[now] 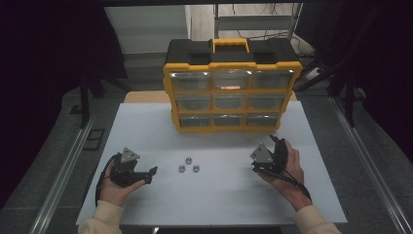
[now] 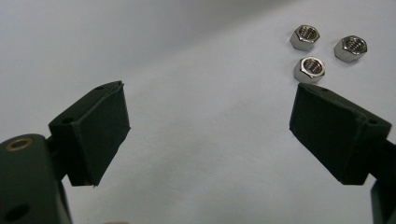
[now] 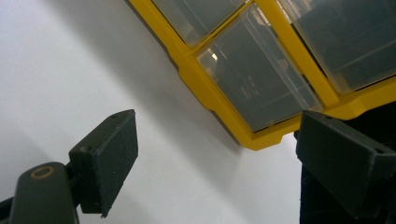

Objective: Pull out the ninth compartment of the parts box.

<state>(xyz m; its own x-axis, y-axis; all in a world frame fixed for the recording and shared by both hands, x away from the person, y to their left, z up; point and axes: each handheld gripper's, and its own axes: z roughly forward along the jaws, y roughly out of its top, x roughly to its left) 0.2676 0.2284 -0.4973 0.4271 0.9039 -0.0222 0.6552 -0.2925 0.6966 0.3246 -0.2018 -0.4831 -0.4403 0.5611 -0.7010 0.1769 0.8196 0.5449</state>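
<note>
Three shiny steel hex nuts (image 1: 188, 165) lie clustered on the matte white counter (image 1: 146, 131), well in front of the yellow organizer (image 1: 232, 90). Left tool (image 1: 148, 174) and right tool (image 1: 265, 153) gape apart, empty.

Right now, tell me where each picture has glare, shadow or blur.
High view: dark surroundings, glare on the organizer drawers. Left gripper view: nuts sharp, near jaws soft, even light on the table. Right gripper view: organizer casts a shadow on the table, jaws blurred.

nuts (image 1: 188, 165) before organizer (image 1: 229, 92)
</note>
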